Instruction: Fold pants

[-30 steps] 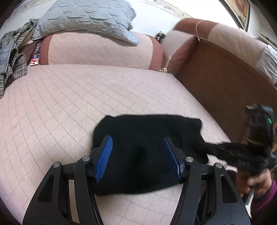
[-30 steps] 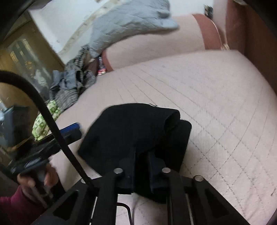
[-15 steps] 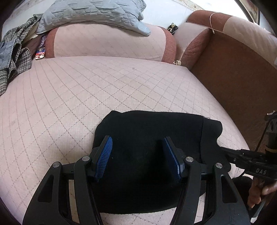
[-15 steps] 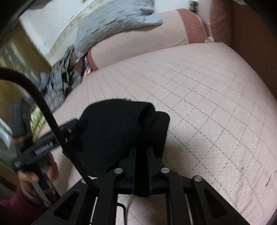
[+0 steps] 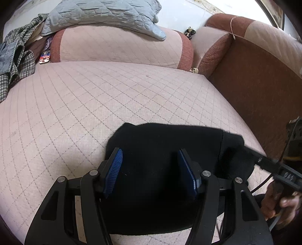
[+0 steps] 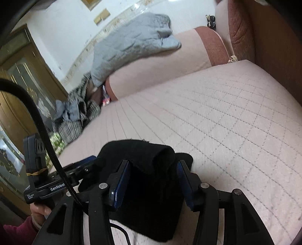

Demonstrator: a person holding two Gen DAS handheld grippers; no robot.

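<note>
The black pants lie folded into a compact bundle near the front edge of the pink quilted sofa seat. My left gripper hovers over their near half, open, with its blue pads clear of the cloth. In the right wrist view the top fold of the pants sits between the fingers of my right gripper. Its jaws are opening and the pads stand beside the fold without pinching it. A hand holds the right gripper at the pants' right end.
A grey quilted pad rests on the sofa's backrest. Checked and grey clothes are piled at the far left of the seat. A brown armrest walls the right side. A wooden cabinet stands beyond the left end.
The right gripper's jaws, shut on the pants' fold a second ago, have spread apart, and the fold has settled onto the bundle. The left gripper has stayed open over the pants.
</note>
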